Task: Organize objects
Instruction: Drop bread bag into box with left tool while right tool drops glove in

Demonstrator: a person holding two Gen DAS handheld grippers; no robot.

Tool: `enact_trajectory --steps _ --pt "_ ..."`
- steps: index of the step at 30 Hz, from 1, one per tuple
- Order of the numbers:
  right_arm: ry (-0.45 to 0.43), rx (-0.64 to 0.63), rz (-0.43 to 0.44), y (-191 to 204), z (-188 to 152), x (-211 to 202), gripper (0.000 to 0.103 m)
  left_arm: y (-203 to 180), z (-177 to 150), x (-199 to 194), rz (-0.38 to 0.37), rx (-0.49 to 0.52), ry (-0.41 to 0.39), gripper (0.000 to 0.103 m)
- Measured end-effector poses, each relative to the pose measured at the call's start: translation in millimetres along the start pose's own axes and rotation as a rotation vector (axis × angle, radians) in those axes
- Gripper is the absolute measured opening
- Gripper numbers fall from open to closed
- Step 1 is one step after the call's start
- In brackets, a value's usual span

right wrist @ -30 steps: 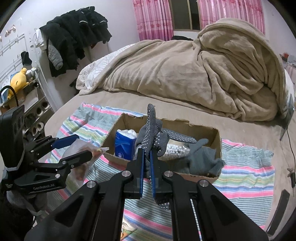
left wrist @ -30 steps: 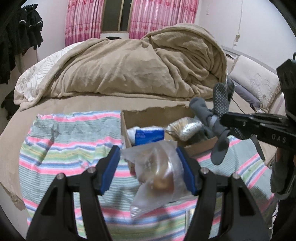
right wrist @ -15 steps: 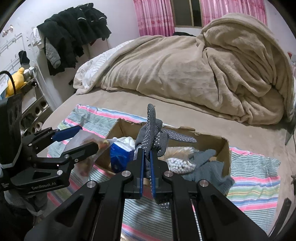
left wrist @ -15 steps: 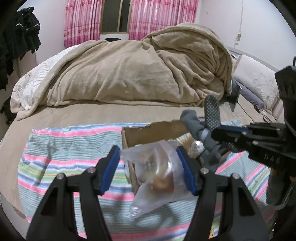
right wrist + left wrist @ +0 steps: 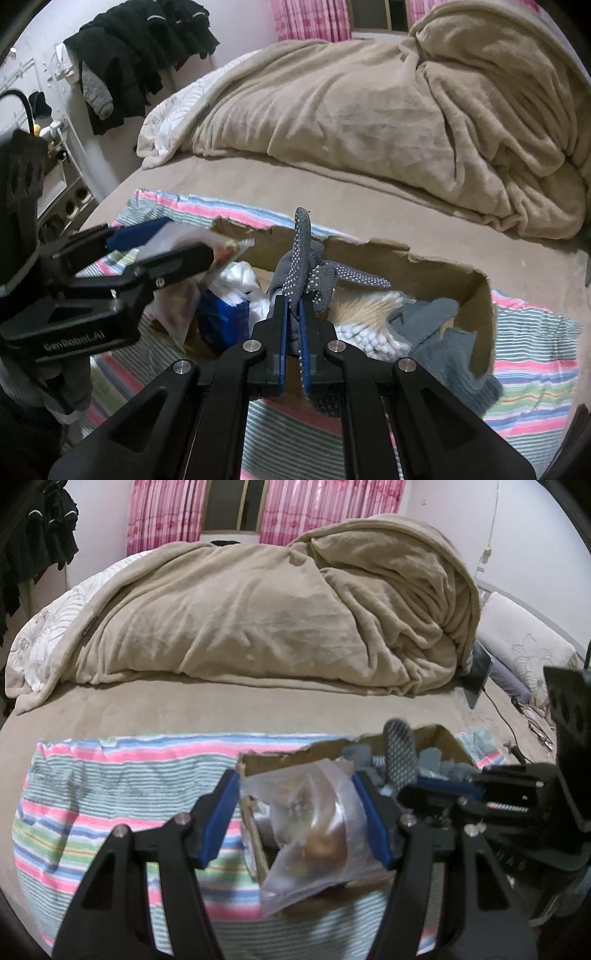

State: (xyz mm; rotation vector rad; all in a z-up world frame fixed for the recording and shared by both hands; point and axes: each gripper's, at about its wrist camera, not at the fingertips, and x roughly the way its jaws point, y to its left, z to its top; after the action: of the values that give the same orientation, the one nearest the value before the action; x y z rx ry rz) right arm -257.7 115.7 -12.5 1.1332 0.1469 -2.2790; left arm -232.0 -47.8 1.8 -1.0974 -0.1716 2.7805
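Left gripper [image 5: 295,819]: we see black angular arms, blue pads, silver screws.
Right gripper [image 5: 291,332]: we see the same black frame, blue pads.
Marking: our left housing reads "GenRobot.AI" in grey.

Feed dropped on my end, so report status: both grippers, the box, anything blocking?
Left gripper shut on plastic bag, at cardboard box edge. Right gripper shut on dotted glove, above box. Nothing blocking.

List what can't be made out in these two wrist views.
- Contents of the clear bag, left wrist view: blurred behind crinkled plastic.
- Cardboard box floor, right wrist view: hidden by the dotted glove, cotton swabs and gripper fingers.
- Blue pack label: covered by the left gripper.
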Motion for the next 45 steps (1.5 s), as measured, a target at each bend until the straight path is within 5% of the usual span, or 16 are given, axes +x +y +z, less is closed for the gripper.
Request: enact_trajectory --steps 22,26,33,45 --pt "0.053 0.059 0.047 -23 -10 18 0.007 -10 9 35 -0.013 0.025 0.052 0.066" --pt "0.037 0.06 0.044 -22 -10 12 0.016 -12 9 26 -0.013 0.023 0.041 0.068" --pt "-0.028 0.054 -0.01 -21 -11 -16 0.055 -17 6 12 -0.032 0.024 0.033 0.068" --pt "-0.057 0.096 -0.044 -41 -24 -44 0.058 -44 4 13 -0.043 0.05 0.044 0.07"
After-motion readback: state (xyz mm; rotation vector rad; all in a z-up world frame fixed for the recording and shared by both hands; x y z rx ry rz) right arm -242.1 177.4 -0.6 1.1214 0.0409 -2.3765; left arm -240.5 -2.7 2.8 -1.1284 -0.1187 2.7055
